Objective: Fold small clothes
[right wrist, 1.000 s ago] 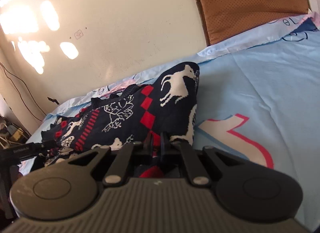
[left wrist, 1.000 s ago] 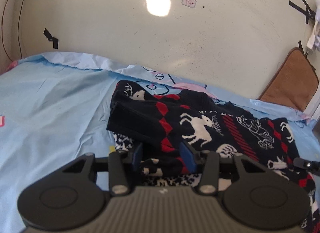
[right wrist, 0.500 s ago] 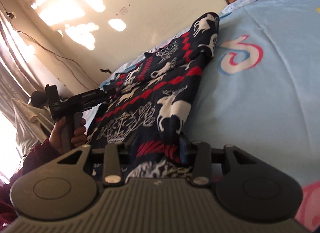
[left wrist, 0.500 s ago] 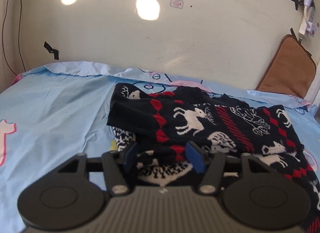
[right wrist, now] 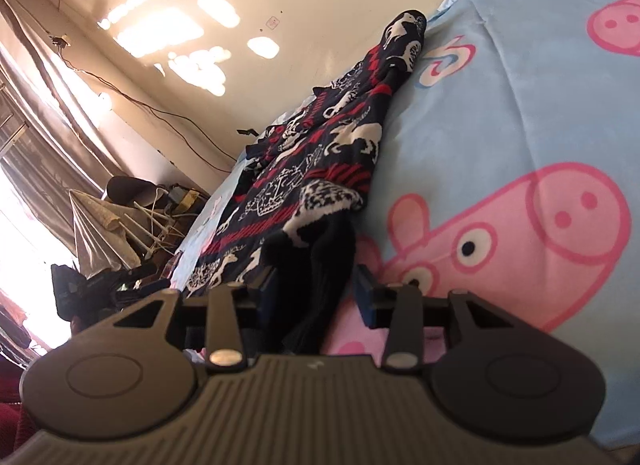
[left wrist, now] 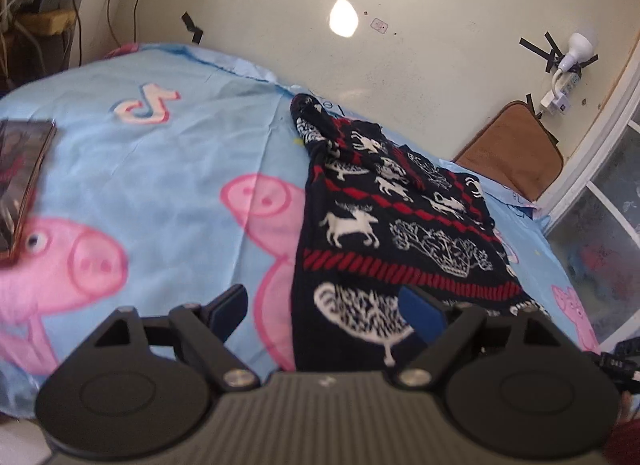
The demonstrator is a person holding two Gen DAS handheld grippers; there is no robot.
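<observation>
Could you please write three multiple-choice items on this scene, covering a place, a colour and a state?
1. Where does the sweater lie?
A. on the blue bedsheet
B. on a chair
C. on the floor

2. What colour are the bands across the sweater?
A. green
B. red
C. yellow

3. How does the left gripper stand?
A. shut on the sweater
B. shut on nothing
C. open

Answers:
1 A, the sheet shows all round it.
2 B, red bands cross the dark knit.
3 C, its jaws are opening, pads clear of the cloth.

the dark flat object [left wrist: 24, 181] is cut off at the left edge, too blurred to identify. the sweater's [left wrist: 384, 233] near hem hides behind the left gripper [left wrist: 328, 309].
</observation>
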